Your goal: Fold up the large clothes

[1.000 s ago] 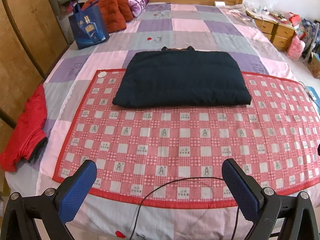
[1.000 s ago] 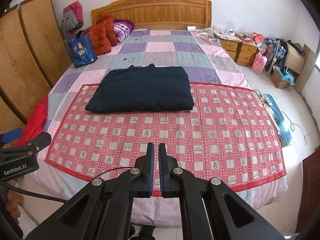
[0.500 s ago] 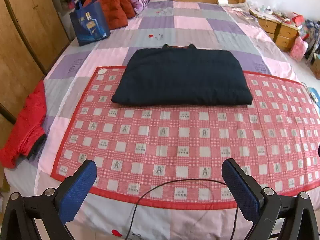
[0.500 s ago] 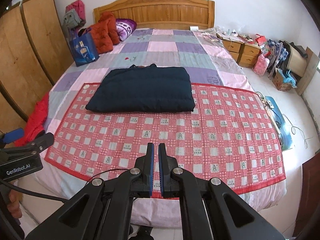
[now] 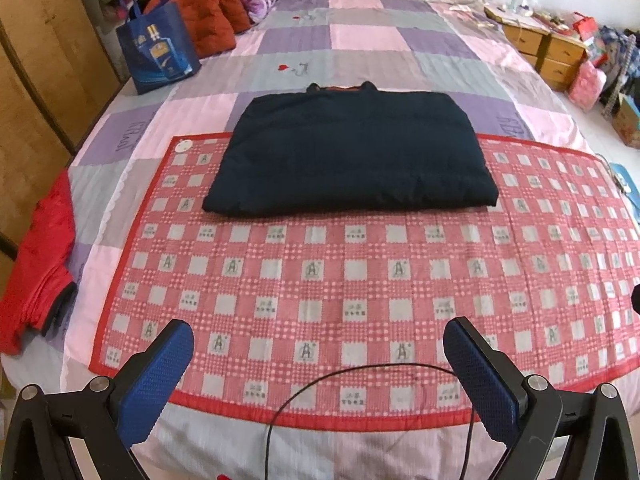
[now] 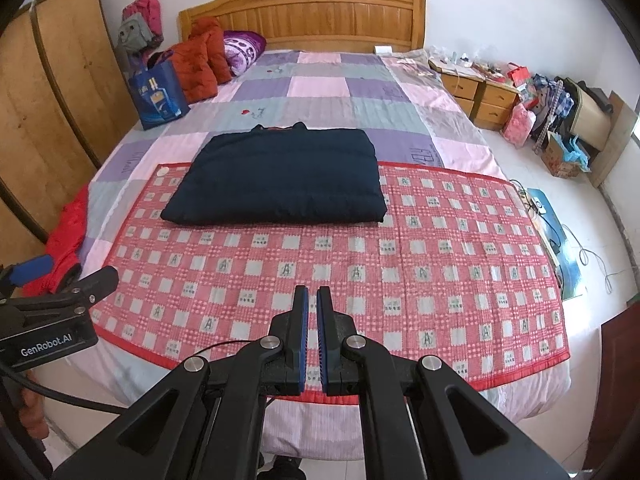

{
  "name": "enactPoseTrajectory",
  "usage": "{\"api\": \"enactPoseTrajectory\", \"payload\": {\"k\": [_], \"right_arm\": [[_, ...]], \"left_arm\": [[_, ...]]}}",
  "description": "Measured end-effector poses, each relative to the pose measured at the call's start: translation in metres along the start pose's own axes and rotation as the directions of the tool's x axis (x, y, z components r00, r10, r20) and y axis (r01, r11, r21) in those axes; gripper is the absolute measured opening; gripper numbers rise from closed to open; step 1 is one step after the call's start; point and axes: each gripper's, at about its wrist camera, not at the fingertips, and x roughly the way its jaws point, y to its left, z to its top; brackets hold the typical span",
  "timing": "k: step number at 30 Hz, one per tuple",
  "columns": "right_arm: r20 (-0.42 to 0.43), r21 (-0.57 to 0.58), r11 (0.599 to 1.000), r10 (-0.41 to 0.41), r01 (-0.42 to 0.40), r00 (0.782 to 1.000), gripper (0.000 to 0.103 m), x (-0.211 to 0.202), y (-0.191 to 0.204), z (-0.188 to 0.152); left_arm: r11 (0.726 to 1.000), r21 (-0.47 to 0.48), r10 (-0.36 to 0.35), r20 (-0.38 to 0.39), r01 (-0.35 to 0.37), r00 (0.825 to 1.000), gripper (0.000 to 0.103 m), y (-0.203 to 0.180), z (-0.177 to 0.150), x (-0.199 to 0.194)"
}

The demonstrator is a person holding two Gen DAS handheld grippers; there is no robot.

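Note:
A dark navy padded jacket (image 5: pixel 352 152) (image 6: pixel 276 176) lies folded into a neat rectangle on the far edge of a red-and-white checked mat (image 5: pixel 360 280) (image 6: pixel 340 264) spread across the bed. My left gripper (image 5: pixel 318 332) hangs above the mat's near edge, open wide with nothing between its blue pads. It also shows at the left edge of the right wrist view as the left gripper (image 6: pixel 60 280). My right gripper (image 6: pixel 311 294) hovers over the mat's near part, shut on nothing. Both grippers are well short of the jacket.
A red garment (image 5: pixel 40 264) hangs over the bed's left edge. A blue shopping bag (image 5: pixel 158 48), orange-red jackets (image 6: pixel 200 64) and a purple pillow (image 6: pixel 242 48) sit at the head. A wardrobe (image 6: pixel 52 112) stands left; nightstands (image 6: pixel 480 92) and clutter stand right. A black cable (image 5: pixel 360 372) loops near my left gripper.
My left gripper has moved forward over the bed, so the mat and the jacket look nearer. The right gripper has kept still and shut.

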Motion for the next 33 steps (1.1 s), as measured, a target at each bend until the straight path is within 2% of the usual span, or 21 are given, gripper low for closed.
{"api": "enactPoseTrajectory", "payload": {"k": [14, 33], "right_arm": [[-0.032, 0.014, 1.0, -0.024, 0.024, 0.999, 0.005, 0.043, 0.004, 0.032], [-0.098, 0.033, 0.999, -0.028, 0.032, 0.995, 0.005, 0.097, -0.006, 0.061]], "left_arm": [[0.999, 0.031, -0.018, -0.029, 0.019, 0.999, 0.103, -0.015, 0.036, 0.038], [0.997, 0.054, -0.044, -0.075, 0.048, 0.996, 0.103, -0.038, 0.068, 0.088]]}}
